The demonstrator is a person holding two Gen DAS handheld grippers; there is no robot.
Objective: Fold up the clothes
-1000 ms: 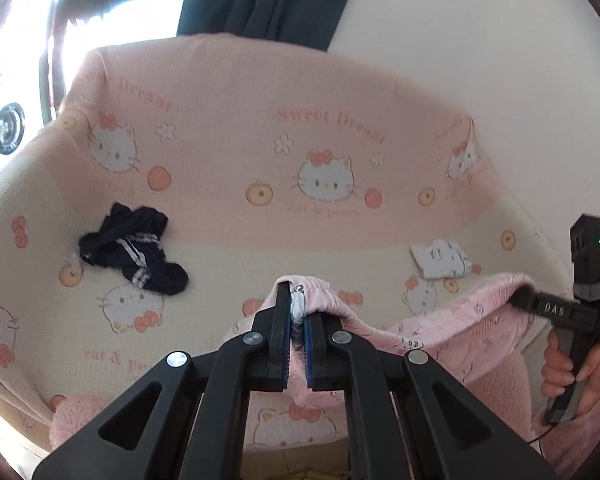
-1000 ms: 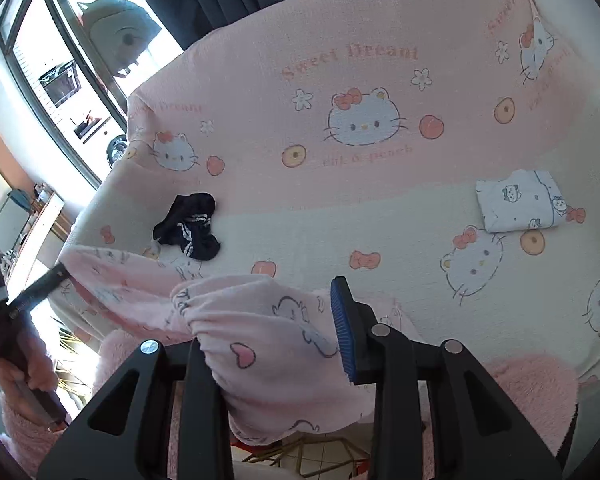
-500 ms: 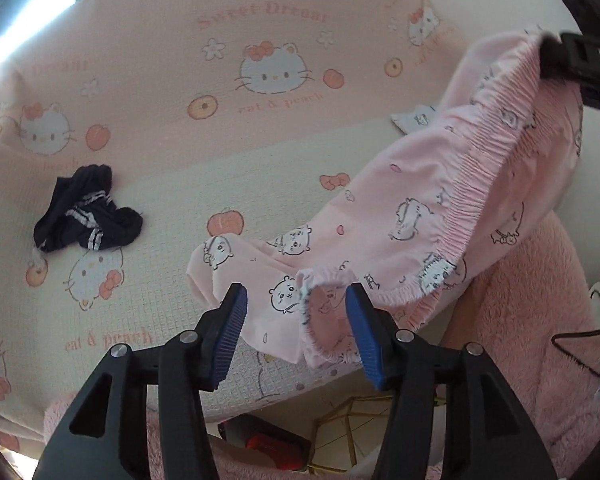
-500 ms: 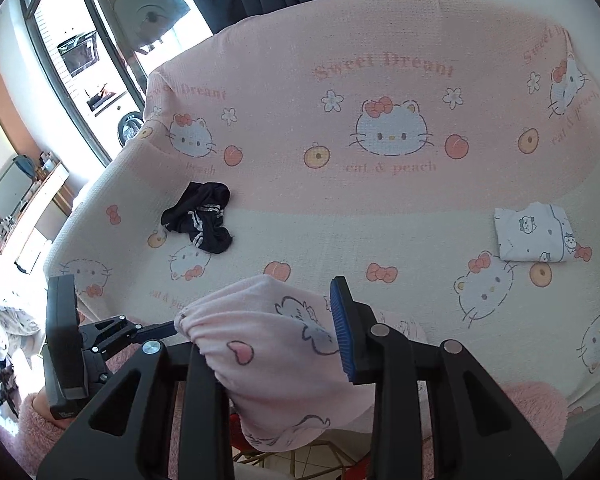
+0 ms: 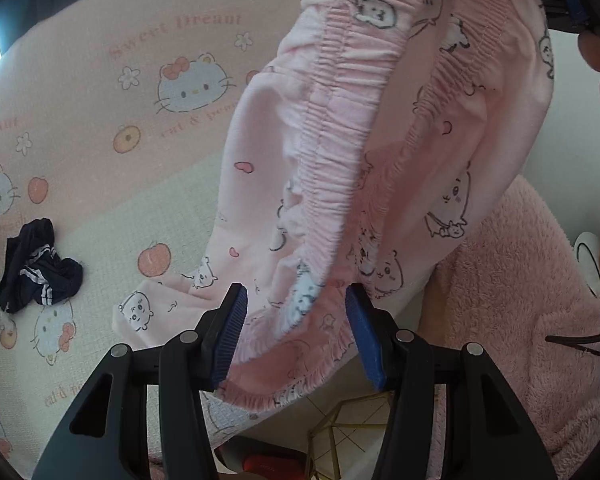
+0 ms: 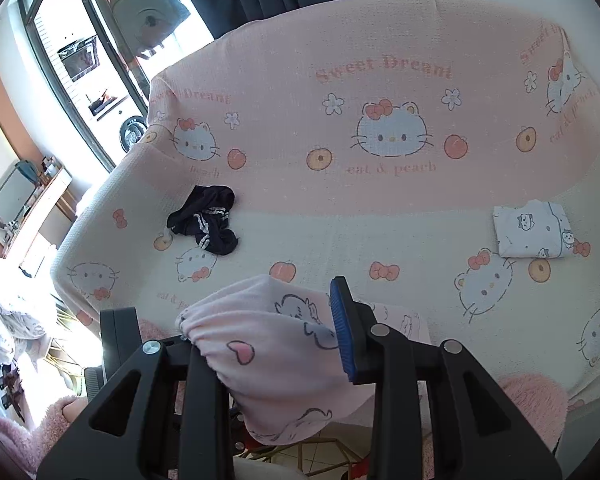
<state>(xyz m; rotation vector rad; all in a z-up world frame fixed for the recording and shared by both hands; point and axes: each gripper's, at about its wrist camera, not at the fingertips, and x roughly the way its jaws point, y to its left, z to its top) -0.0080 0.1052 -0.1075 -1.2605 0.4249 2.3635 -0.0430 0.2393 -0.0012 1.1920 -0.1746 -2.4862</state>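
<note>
Left gripper [image 5: 294, 330] jaws closing, pink pajama shorts [image 5: 340, 184] hem between the pads, not yet pinched. Waistband is clamped half-wide by right gripper [image 6: 268, 344] at 6 o'clock. Shorts hang unfolded over the sofa cover [image 6: 340, 240]. Navy garment [image 6: 206, 224] at 10 o'clock uncrumpled yet; white folded piece [image 6: 530, 232] at 2 o'clock done.

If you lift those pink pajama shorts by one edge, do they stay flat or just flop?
The pink shorts would probably flop: held up by the right gripper, they hang in soft folds, one end trailing onto the sofa cover. They look light, since a small pinch carries them. The elastic waistband likely bunches rather than lying flat.
</note>
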